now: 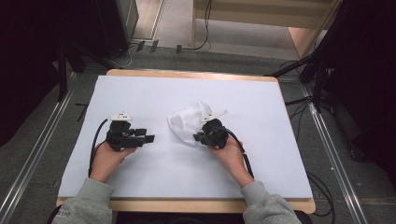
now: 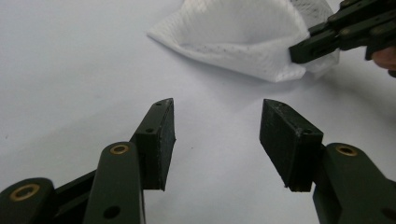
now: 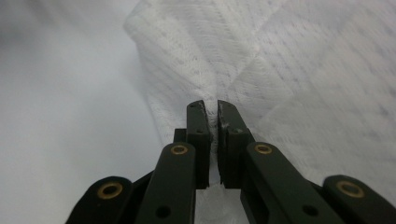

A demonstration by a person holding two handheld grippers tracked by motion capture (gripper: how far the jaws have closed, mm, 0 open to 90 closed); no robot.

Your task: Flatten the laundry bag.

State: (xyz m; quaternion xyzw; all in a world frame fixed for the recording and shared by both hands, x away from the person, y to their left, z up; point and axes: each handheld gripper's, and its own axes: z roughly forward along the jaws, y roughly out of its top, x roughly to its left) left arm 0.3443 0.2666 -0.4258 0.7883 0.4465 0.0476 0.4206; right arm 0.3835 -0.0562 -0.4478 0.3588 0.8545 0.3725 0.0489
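A white mesh cloth (image 1: pixel 186 122) lies crumpled near the middle of the white table cover (image 1: pixel 154 177), slightly to the right of centre. The right gripper (image 1: pixel 200 136) is clenched on the cloth's near right edge, and in the right gripper view its two black jaws press together with a thin fold of the fabric (image 3: pixel 280 70) pinched between them. The person's right hand (image 1: pixel 229 151) holds this gripper from the near side, with the cable trailing back along the forearm. The left gripper (image 1: pixel 148 136) sits to the left of the cloth, well apart from it, pointing right toward it. Its jaws are spread wide with nothing between them, as the left gripper view shows, with the bare cover beneath them and the cloth (image 2: pixel 243 37) lying farther off. The left hand (image 1: pixel 108 156) rests on the cover at the near left.
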